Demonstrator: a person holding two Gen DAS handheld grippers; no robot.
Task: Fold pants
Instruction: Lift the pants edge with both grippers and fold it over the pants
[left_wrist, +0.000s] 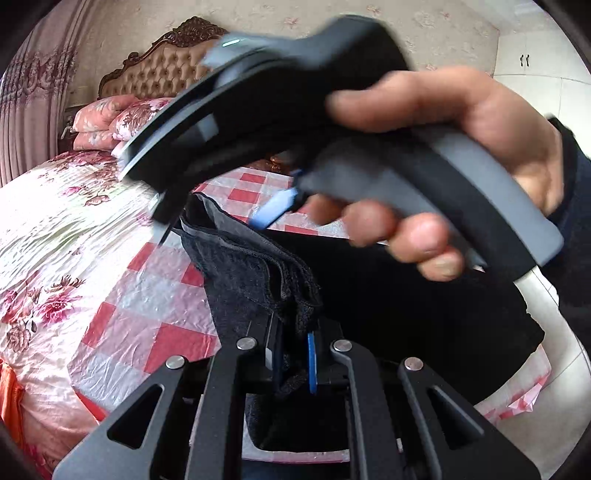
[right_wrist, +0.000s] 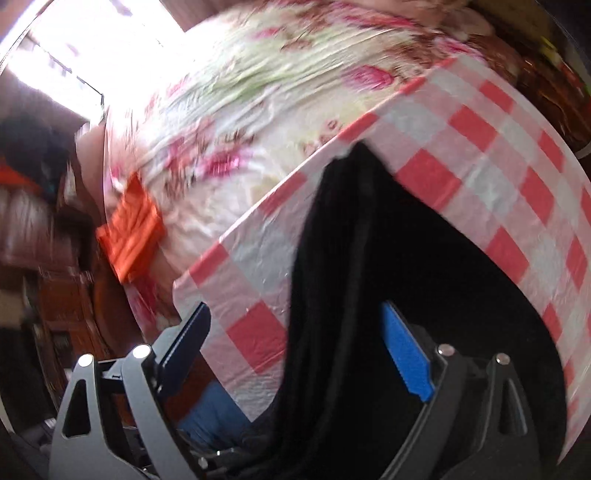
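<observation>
Bedding fills the left of the left wrist view: a floral quilt (left_wrist: 55, 229) on a bed, pink pillows (left_wrist: 107, 122) stacked at its head against a tufted, carved headboard (left_wrist: 159, 66). A curtain (left_wrist: 22, 110) hangs at the far left. A red and white checked sheet (left_wrist: 147, 314) lies over the quilt. On it rest the black pants (left_wrist: 388, 295), spreading to the right. At bottom centre the left gripper (left_wrist: 295, 354) has its jaws pressed together, pinching a bunched edge of the pants, where a seam and grey lining show. That fabric rises from the sheet into the jaws. Above and to the right, blurred, a hand (left_wrist: 461, 140) grips the handle of the right gripper (left_wrist: 280, 206), which crosses the top of the view; one blue pad shows at its tip. A dark sleeve covers the wrist at the right edge.

In the right wrist view, a bright window (right_wrist: 55, 44) sits upper left, with dim wooden furniture below it. An orange cloth (right_wrist: 129, 236) lies at the quilt's edge. The quilt (right_wrist: 240, 110) runs across the top, the checked sheet (right_wrist: 498, 166) lower and to the right. The pants (right_wrist: 388, 295) lie flat on the sheet, running from the centre toward the bottom. The right gripper (right_wrist: 303, 354) has its jaws spread wide, a dark pad at left and a blue pad (right_wrist: 406, 354) at right, standing either side of the pants' left edge without pressing it.
</observation>
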